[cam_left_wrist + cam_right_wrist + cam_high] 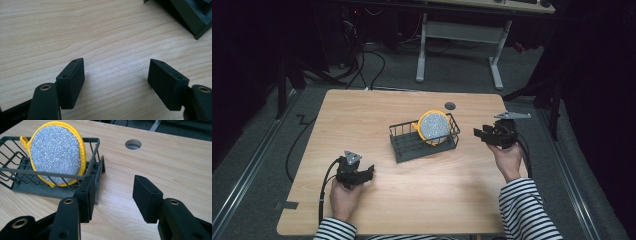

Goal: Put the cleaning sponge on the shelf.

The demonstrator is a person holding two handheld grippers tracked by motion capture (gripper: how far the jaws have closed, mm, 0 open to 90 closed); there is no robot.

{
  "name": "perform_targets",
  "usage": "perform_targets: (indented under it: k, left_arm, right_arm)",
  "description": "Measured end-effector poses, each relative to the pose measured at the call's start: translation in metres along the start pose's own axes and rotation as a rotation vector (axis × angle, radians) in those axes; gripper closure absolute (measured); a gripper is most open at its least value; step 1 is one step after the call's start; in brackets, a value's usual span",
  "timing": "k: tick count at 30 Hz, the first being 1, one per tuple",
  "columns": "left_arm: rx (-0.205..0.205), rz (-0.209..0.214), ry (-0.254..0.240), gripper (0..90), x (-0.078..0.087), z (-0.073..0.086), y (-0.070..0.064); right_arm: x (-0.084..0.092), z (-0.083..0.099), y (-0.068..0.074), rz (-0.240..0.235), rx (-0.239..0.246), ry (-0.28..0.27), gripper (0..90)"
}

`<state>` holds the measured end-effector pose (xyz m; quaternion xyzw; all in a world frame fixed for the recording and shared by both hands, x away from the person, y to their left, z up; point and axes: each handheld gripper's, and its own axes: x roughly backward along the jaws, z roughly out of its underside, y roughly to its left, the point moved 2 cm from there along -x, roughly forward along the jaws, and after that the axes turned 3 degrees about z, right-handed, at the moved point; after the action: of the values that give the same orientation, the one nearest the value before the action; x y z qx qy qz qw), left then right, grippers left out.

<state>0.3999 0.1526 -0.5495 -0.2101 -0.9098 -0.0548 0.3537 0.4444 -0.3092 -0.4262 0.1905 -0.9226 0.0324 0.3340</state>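
Inside the rack, leaning on its right end wall, stands the scrubber, just left of the right gripper, whose jaws gape empty. Rack sits mid-table. Left gripper, jaws wide and empty, rests low, front-left of the rack.

No readable text, labels, brands or numbers on anything in view

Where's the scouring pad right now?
In the high view the yellow-rimmed scouring pad stands on edge in the right end of the wire basket at mid-table, leaning on its wall, left of the open right gripper.
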Motion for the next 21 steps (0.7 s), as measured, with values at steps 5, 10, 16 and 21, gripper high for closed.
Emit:
perform_targets:
  k: [5,10,16,21]
  left_arm:
    - [0.000,0.000,0.000,30.4,0.000,0.000,0.000]
    - [0.000,0.000,0.000,30.4,0.000,0.000,0.000]
    - [0.000,0.000,0.000,30.4,0.000,0.000,0.000]
    - [0.000,0.000,0.000,30.4,0.000,0.000,0.000]
  right_arm:
    - [0.010,0.014,-0.005,0.007,-0.018,-0.011,53.0]
    - [0.016,0.026,-0.008,0.011,-0.037,-0.022,53.0]
    - [0.022,0.041,-0.012,0.010,-0.055,-0.021,53.0]
    - [0.022,0.055,-0.011,0.021,-0.049,-0.011,53.0]
